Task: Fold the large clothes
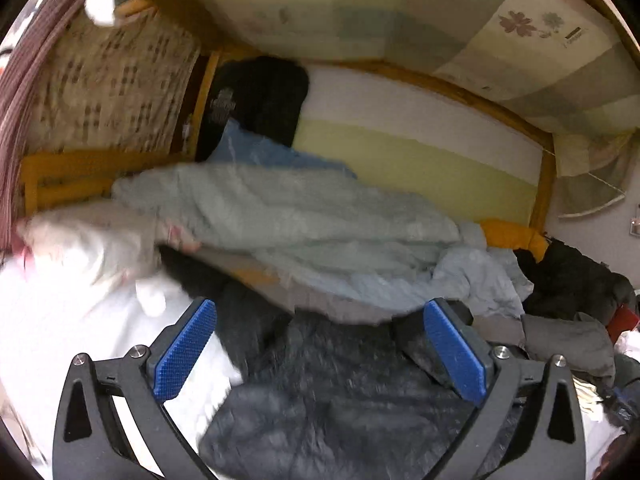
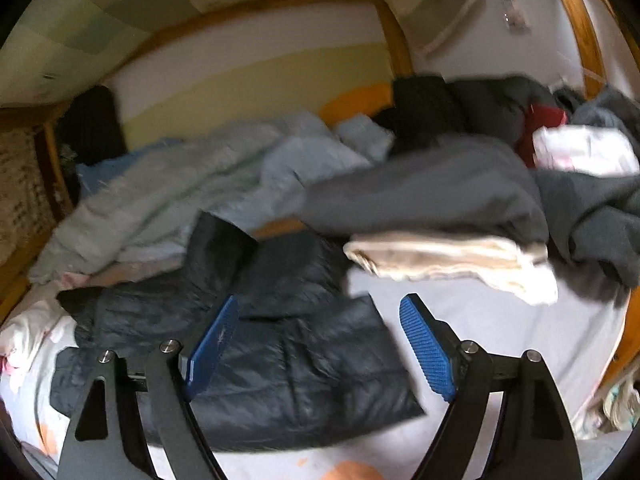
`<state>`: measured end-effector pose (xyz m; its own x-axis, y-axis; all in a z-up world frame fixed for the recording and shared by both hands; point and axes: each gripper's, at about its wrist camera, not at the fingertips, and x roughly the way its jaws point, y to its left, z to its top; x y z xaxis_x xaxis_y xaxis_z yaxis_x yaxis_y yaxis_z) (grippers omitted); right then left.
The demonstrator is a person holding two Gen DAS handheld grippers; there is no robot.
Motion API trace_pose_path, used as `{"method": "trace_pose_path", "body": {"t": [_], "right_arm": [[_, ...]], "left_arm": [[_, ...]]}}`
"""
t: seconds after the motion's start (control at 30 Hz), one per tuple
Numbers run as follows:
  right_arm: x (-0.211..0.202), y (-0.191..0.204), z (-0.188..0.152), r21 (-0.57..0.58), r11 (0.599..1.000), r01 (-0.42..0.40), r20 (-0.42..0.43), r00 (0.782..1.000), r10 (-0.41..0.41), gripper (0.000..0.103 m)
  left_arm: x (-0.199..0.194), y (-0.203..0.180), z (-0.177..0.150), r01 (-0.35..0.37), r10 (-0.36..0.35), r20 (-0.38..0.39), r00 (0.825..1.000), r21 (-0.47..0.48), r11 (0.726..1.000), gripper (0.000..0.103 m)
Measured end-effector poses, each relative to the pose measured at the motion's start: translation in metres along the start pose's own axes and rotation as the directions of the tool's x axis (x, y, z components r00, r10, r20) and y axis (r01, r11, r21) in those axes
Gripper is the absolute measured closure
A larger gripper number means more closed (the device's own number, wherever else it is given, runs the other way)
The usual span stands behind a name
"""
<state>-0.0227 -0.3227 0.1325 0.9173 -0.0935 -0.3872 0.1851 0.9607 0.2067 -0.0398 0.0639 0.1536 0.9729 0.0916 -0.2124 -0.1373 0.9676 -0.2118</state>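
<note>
Left gripper (image 1: 320, 344): I see my jaws spread wide, nothing between the pads, above the dark puffer jacket (image 1: 340, 408).
Right gripper (image 2: 320, 344): wide apart too, empty; the jacket (image 2: 256, 360) lies flat on the bed sheet (image 2: 500, 320) below, mostly toward my left finger.
Beyond: pale green quilt (image 2: 160, 200) left, folded cream garment (image 2: 452, 260) and grey clothes pile (image 2: 440, 188) right, crowding the jacket's far edge.

Dim, soft indoor light. Motion blur throughout, heaviest around dark quilted jacket (image 2: 280, 360); white sheet (image 1: 48, 320) beside it overexposed. Strong fisheye bending, black vignette at corners.
</note>
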Motion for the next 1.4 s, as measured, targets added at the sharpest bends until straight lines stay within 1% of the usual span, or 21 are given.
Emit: {"method": "trace_pose_path", "body": {"t": [0.1, 0.13, 0.23, 0.33, 0.47, 0.53, 0.57, 0.63, 0.67, 0.73, 0.8, 0.87, 0.9, 0.97, 1.07, 1.17, 1.2, 1.27, 1.3, 1.33, 1.4], "right_arm": [[-0.016, 0.024, 0.008, -0.12, 0.992, -0.029, 0.078, 0.996, 0.038, 0.008], [-0.019, 0.034, 0.011, -0.167, 0.986, -0.024, 0.093, 0.995, 0.04, 0.0], [-0.019, 0.058, 0.022, -0.243, 0.97, 0.017, 0.043, 0.999, -0.007, 0.0], [-0.019, 0.074, 0.027, -0.229, 0.97, -0.078, -0.023, 0.997, 0.075, 0.0], [0.006, 0.108, 0.038, -0.268, 0.947, -0.176, -0.131, 0.981, 0.145, 0.0], [0.027, 0.128, 0.048, -0.267, 0.938, -0.221, -0.174, 0.968, 0.179, 0.0], [0.036, 0.137, 0.05, -0.268, 0.931, -0.246, -0.193, 0.961, 0.198, 0.0], [0.061, 0.158, 0.056, -0.265, 0.92, -0.29, -0.241, 0.943, 0.228, 0.0], [0.077, 0.17, 0.058, -0.259, 0.918, -0.299, -0.263, 0.937, 0.231, 0.0], [0.11, 0.191, 0.058, -0.262, 0.918, -0.297, -0.3, 0.929, 0.215, 0.0], [0.152, 0.211, 0.057, -0.273, 0.926, -0.261, -0.347, 0.924, 0.158, 0.0], [0.202, 0.226, 0.054, -0.25, 0.933, -0.258, -0.434, 0.892, 0.13, 0.0], [0.229, 0.232, 0.053, -0.229, 0.937, -0.262, -0.48, 0.868, 0.126, 0.0], [0.27, 0.24, 0.05, -0.208, 0.949, -0.237, -0.527, 0.844, 0.096, 0.0], [0.319, 0.244, 0.04, -0.198, 0.972, -0.123, -0.54, 0.842, -0.003, 0.0], [0.36, 0.246, 0.021, -0.289, 0.957, -0.015, -0.518, 0.843, -0.144, 0.0], [0.37, 0.245, 0.014, -0.32, 0.947, -0.01, -0.524, 0.835, -0.168, 0.0], [0.39, 0.238, -0.002, -0.372, 0.928, 0.011, -0.556, 0.798, -0.233, 0.0], [0.394, 0.232, -0.008, -0.368, 0.93, 0.01, -0.572, 0.786, -0.235, 0.0], [0.394, 0.228, -0.011, -0.358, 0.934, -0.001, -0.577, 0.787, -0.22, 0.005], [0.391, 0.221, -0.014, -0.337, 0.941, -0.038, -0.584, 0.793, -0.177, 0.036]], "left_arm": [[-0.006, -0.009, 0.021, -0.05, 0.04, 0.098, 0.994, 0.101, 0.994, 0.0], [-0.008, -0.011, 0.026, -0.056, 0.041, 0.126, 0.991, 0.122, 0.991, 0.0], [-0.005, -0.014, 0.036, -0.058, 0.03, 0.18, 0.983, 0.153, 0.987, 0.0], [0.012, -0.007, 0.04, -0.053, 0.027, 0.177, 0.984, 0.146, 0.988, 0.0], [0.052, 0.01, 0.037, -0.082, 0.065, 0.14, 0.988, 0.118, 0.99, 0.0], [0.085, 0.023, 0.026, -0.176, 0.168, 0.075, 0.983, 0.12, 0.977, 0.0], [0.099, 0.029, 0.019, -0.185, 0.181, 0.038, 0.983, 0.127, 0.975, 0.0], [0.132, 0.042, 0.006, -0.153, 0.164, -0.075, 0.984, 0.139, 0.978, 0.0], [0.142, 0.046, 0.004, -0.136, 0.153, -0.106, 0.983, 0.145, 0.98, 0.0], [0.156, 0.049, 0.0, -0.11, 0.136, -0.146, 0.98, 0.17, 0.979, 0.0], [0.163, 0.053, -0.001, -0.104, 0.134, -0.176, 0.975, 0.166, 0.981, 0.0], [0.164, 0.057, 0.004, -0.092, 0.115, -0.205, 0.972, 0.117, 0.989, 0.0], [0.163, 0.061, 0.006, -0.093, 0.109, -0.205, 0.973, 0.085, 0.992, 0.0], [0.163, 0.065, 0.009, -0.109, 0.118, -0.202, 0.972, 0.058, 0.992, 0.0], [0.164, 0.069, 0.008, -0.129, 0.136, -0.21, 0.968, 0.048, 0.991, 0.0], [0.169, 0.079, 0.007, -0.143, 0.145, -0.24, 0.96, 0.024, 0.989, 0.0], [0.17, 0.082, 0.007, -0.145, 0.144, -0.245, 0.959, 0.013, 0.989, 0.0], [0.172, 0.085, 0.006, -0.157, 0.155, -0.248, 0.956, 0.01, 0.987, 0.0], [0.172, 0.084, 0.006, -0.17, 0.172, -0.247, 0.954, 0.029, 0.985, 0.0], [0.172, 0.081, 0.005, -0.179, 0.186, -0.244, 0.952, 0.052, 0.982, 0.0], [0.171, 0.074, 0.004, -0.18, 0.198, -0.236, 0.951, 0.095, 0.979, 0.0]]}}
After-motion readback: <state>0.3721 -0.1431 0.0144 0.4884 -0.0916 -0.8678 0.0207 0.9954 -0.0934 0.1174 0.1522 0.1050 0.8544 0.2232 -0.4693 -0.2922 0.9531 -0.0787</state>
